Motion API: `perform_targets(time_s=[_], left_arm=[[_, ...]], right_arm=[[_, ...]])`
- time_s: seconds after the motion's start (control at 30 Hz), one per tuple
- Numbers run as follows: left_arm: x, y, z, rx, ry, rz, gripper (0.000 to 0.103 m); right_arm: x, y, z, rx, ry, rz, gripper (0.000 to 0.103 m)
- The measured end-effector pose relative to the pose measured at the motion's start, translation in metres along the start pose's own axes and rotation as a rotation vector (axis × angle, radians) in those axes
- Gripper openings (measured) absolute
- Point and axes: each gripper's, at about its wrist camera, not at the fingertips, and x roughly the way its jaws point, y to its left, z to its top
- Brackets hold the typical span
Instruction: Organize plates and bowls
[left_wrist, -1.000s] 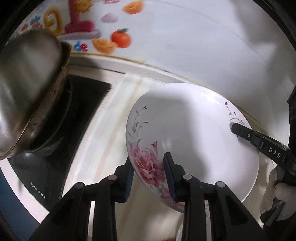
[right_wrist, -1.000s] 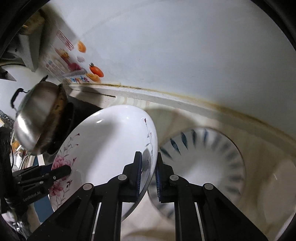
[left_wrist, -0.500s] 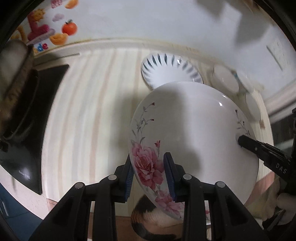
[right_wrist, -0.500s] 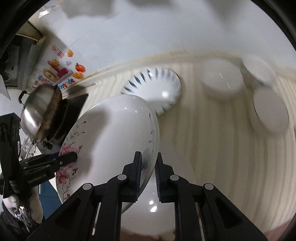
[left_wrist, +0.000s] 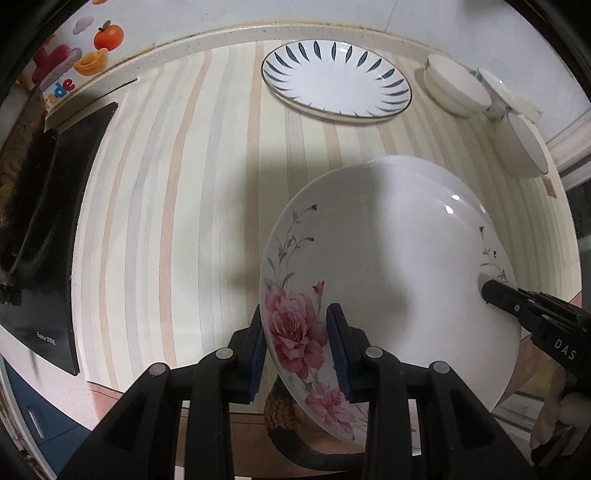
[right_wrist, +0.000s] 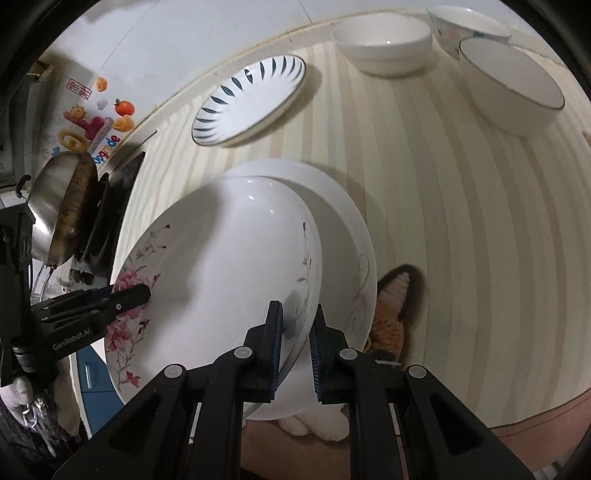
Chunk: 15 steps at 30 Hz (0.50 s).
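Spanning both grippers' jaws: floral plate (left_wrist: 399, 258) rim.

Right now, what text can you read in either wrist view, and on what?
"DAS": on the right gripper, left wrist view.
"GenRobot.AI": on the left gripper, right wrist view.
"ade": end of the colourful wall sticker; "grade" in the right wrist view; the rest is cut off or unclear.
Red stamp on the wall: too small to read.
White print on the black stove: too small to read.
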Motion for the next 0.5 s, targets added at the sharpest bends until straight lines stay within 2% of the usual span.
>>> perform_targets(time_s=[0.23,0.5], left_arm=[[0.012,-0.009,-0.002,0.033,0.029,0.028,0.029],[0.013,-0.020,-0.001,0.059,0.025,0.044,0.029]], right_arm=[[0.008,-0.006,0.004,0.001,0.032,-0.017,0.015],[0.006,-0.015,0.009,0.031,0.072,-0.020,0.016]])
